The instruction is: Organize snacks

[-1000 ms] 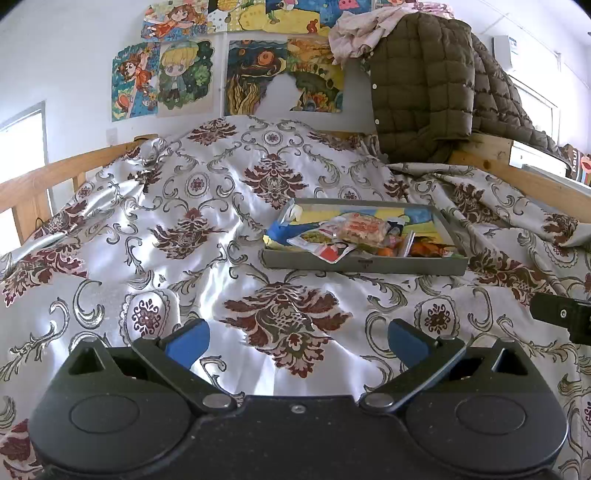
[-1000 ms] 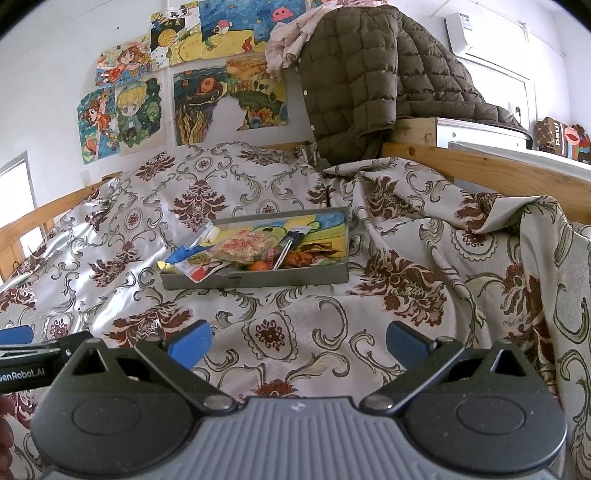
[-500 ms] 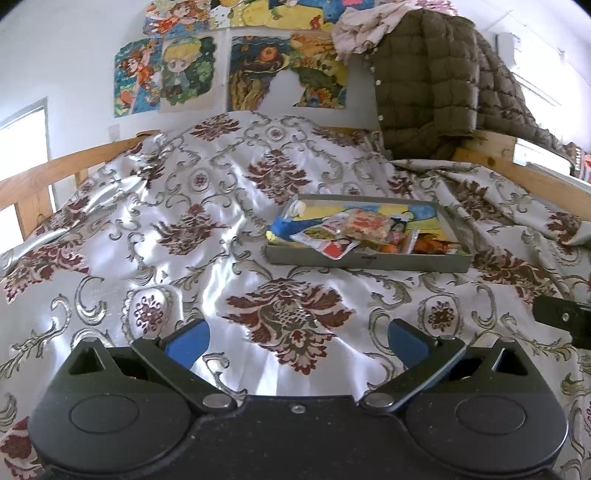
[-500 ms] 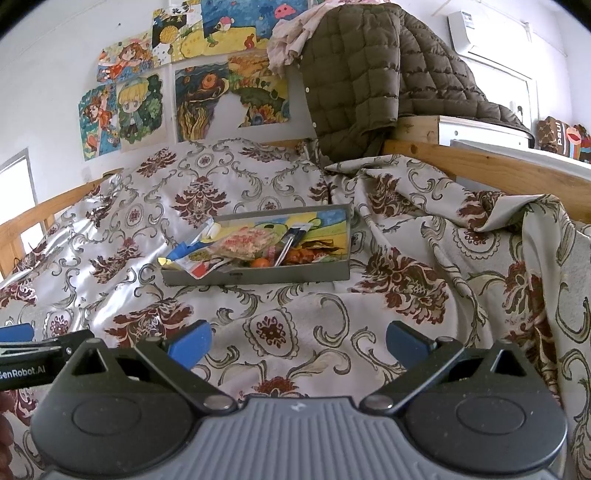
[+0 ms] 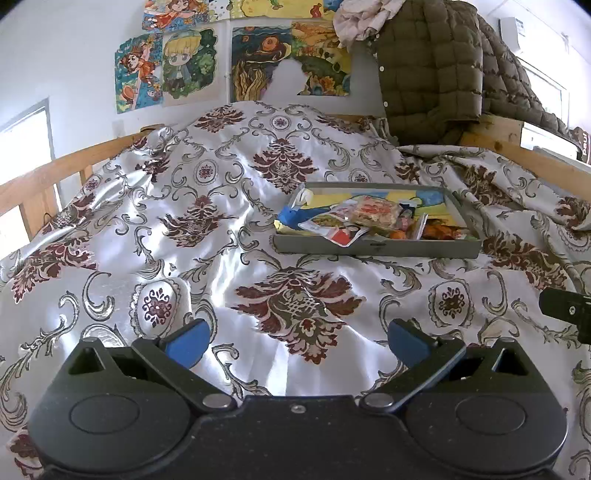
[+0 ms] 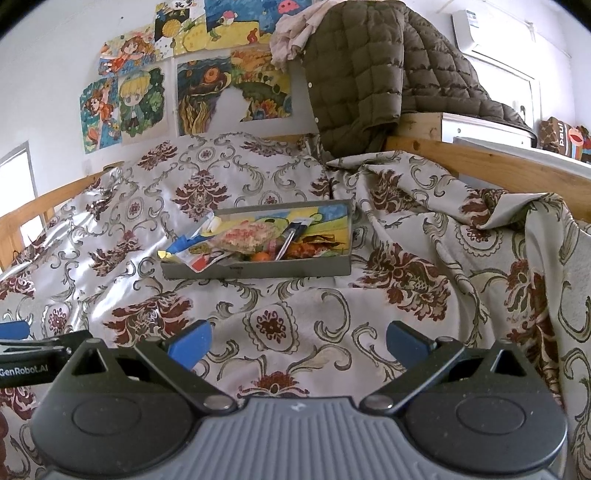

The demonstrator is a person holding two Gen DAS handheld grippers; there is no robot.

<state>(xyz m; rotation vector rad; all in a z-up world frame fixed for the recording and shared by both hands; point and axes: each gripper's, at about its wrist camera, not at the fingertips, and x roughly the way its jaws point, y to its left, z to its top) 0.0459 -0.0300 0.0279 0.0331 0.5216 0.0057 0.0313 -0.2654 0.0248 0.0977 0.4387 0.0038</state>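
The snacks [image 5: 364,219] lie in a grey tray [image 5: 376,248] on the bed, well ahead of the left gripper [image 5: 297,338] and right gripper [image 6: 297,338]; both grippers are wide apart and empty.

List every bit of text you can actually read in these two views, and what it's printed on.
"GenRobot.AI": on the left gripper, seen at the right wrist view's left edge.
"paul": on a brown bag on the wooden ledge at far right.
Handwritten characters atop the wall drawings: too blurred to read.
Snack packets in the tray: print too small.
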